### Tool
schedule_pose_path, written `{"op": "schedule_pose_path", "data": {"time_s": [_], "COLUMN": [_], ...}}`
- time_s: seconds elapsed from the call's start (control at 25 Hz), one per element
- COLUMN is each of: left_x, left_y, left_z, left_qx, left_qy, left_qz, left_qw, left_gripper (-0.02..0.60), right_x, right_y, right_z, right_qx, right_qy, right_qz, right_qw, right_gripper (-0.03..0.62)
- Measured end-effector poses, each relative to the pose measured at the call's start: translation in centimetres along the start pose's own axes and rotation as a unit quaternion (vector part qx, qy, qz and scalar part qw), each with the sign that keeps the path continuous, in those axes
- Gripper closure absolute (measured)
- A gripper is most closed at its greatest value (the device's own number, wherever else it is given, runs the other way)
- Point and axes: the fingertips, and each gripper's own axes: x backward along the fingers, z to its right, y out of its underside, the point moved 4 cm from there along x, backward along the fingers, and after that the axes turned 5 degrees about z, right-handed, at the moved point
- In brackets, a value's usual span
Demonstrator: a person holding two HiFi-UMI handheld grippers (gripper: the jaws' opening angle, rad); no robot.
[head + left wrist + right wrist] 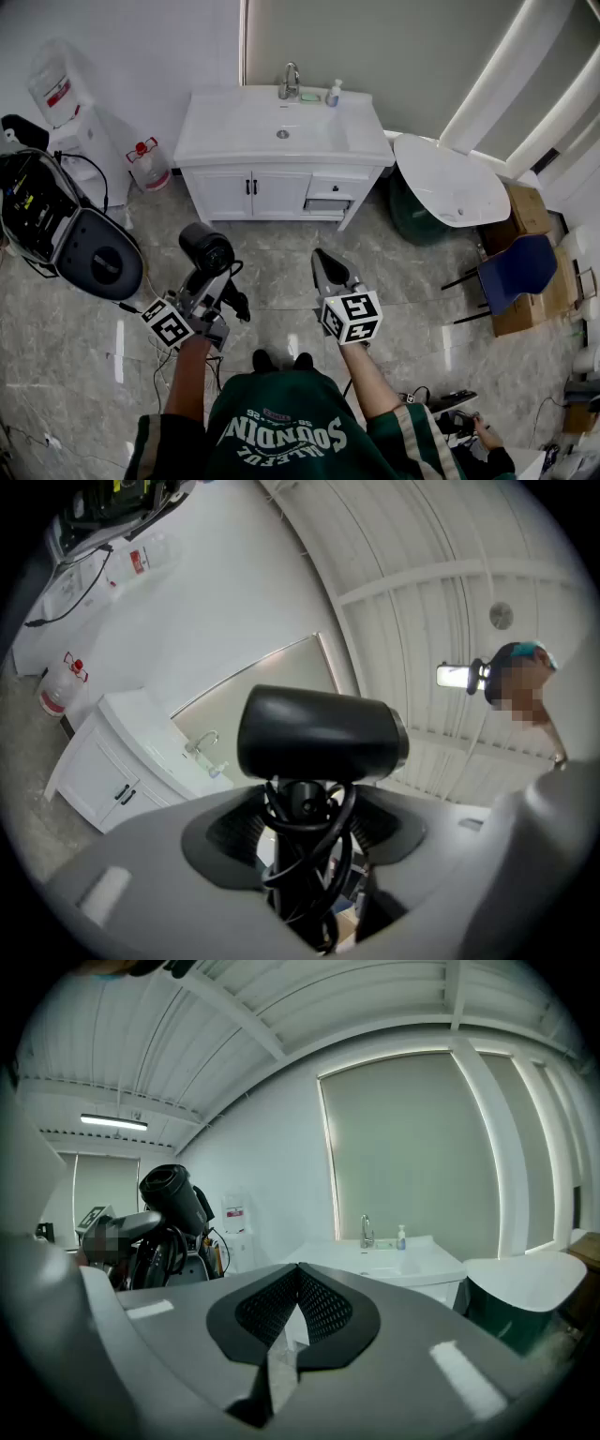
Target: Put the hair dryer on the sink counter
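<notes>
In the head view, the white sink counter (234, 127) is a glossy rectangular slab with a shallow basin over panelled cabinet doors. A curved chrome faucet (290, 82) and a small soap bottle (335, 92) stand at its back edge. The hair dryer (206, 248) is well in front of that counter and off it, over the veined, polished stone floor (281, 281). It is a matte black dryer with a rounded barrel, carried upright in the left gripper (208, 281). The right gripper (323, 261) is beside it, also well short of the counter, with its grey jaws tapering to a point. In the left gripper view, the smooth grey jaws with ribbed black pads are clamped on the dryer's handle, around which the glossy black cord (309, 846) is looped. The barrel stands crosswise above the jaws, and the counter shows far off beyond them, low and to one side. In the right gripper view, the jaws are pressed together with nothing between them, their perforated black pads meeting at the tips. The counter lies ahead past them, its faucet a thin bright hook, and the dryer shows off to the side, well apart from the counter.
</notes>
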Motion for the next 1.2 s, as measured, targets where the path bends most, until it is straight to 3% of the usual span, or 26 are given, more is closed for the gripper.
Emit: {"op": "schedule_pose_path", "data": {"time_s": [0.88,1.2], "left_x": [-0.2,-2.5], "left_y": [-1.5,-2.0], "left_z": [-4.6,-7.5], "left_qx": [0.007,0.01], "left_qy": [-0.004,-0.009], "left_qz": [-0.022,-0.027], "left_qw": [0.9997,0.9996], "left_gripper": [0.268,0.268], "right_x": [-4.1,-7.4], "right_y": [2.0,2.8], "right_z": [-1.2,0.7], "right_qx": [-0.025,-0.033], "right_qy": [0.013,0.014], "right_qz": [-0.008,-0.012], "right_qw": [1.0,0.999], "right_gripper": [0.588,0.588]}}
